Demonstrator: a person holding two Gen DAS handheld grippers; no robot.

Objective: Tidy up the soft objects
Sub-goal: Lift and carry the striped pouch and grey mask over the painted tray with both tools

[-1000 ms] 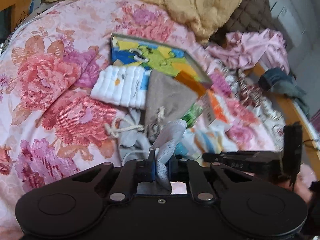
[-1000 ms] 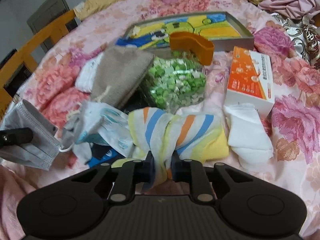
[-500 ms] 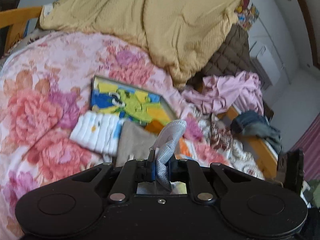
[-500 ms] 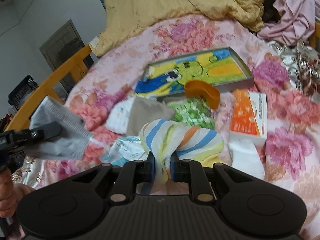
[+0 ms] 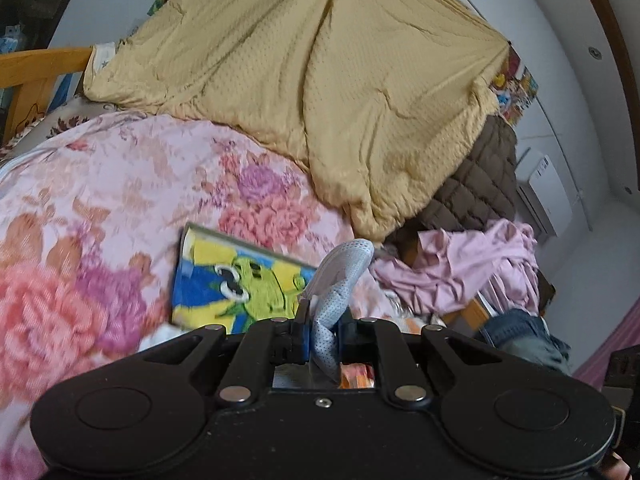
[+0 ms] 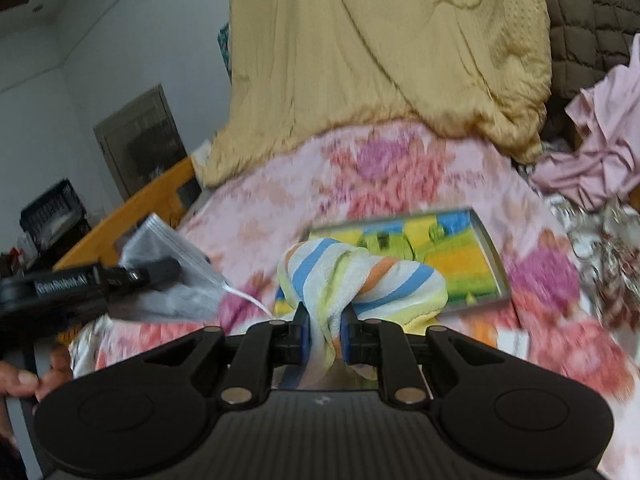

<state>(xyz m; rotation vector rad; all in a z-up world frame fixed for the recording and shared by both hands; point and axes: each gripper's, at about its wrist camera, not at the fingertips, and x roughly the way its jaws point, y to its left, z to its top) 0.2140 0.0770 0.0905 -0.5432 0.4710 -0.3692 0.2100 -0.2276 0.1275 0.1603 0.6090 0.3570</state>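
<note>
Left tool (image 5: 323,330) was clamped on a grey face mask (image 5: 340,280); right tool (image 6: 325,334) gripped a striped towel (image 6: 360,280), both above the floral bed (image 5: 120,184), lower frame.

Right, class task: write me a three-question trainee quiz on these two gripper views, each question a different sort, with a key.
1. True or false: the left gripper is shut on a grey face mask.
2. What does the right gripper hold? A) striped towel B) pink garment C) picture box
3. Fill in: the picture box lies on the ____ quilt.

Key: 1 true; 2 A; 3 floral.
</note>
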